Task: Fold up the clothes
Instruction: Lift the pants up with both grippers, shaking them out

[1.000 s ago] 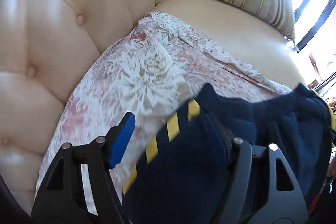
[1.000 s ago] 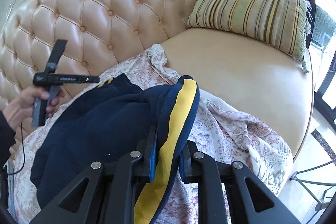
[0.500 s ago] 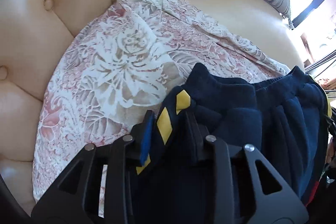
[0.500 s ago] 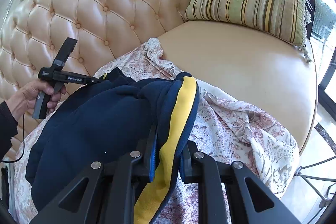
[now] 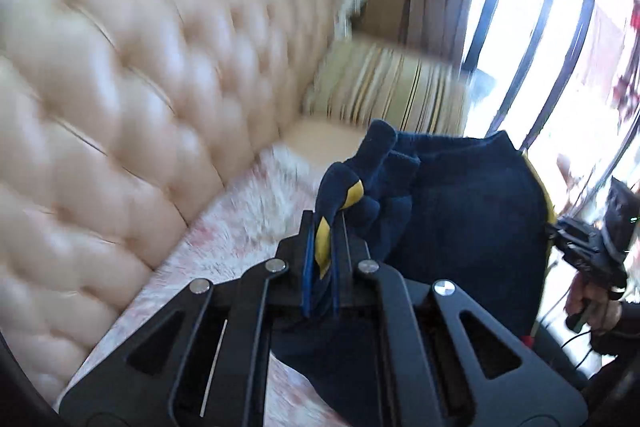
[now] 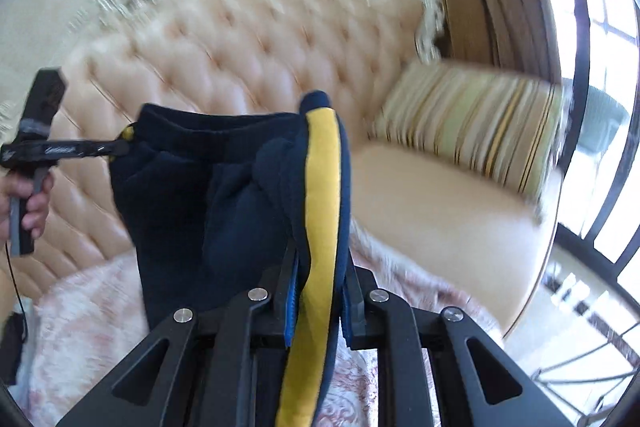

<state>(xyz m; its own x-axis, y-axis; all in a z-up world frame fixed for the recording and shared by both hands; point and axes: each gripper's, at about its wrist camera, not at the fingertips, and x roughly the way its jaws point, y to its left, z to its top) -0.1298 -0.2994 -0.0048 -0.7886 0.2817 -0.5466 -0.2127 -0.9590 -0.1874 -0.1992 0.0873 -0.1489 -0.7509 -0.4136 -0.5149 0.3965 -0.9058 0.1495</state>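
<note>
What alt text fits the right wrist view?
The right tool is shut on the yellow-striped edge of a navy garment, held up and spread in front of a cream tufted sofa. At left, the left tool grips the garment's other corner; a striped cushion and a floral throw lie on the seat, blurred.

Fleecy matt navy garment; glossy tufted leather sofa; woven striped cushion; matt black plastic grippers.
</note>
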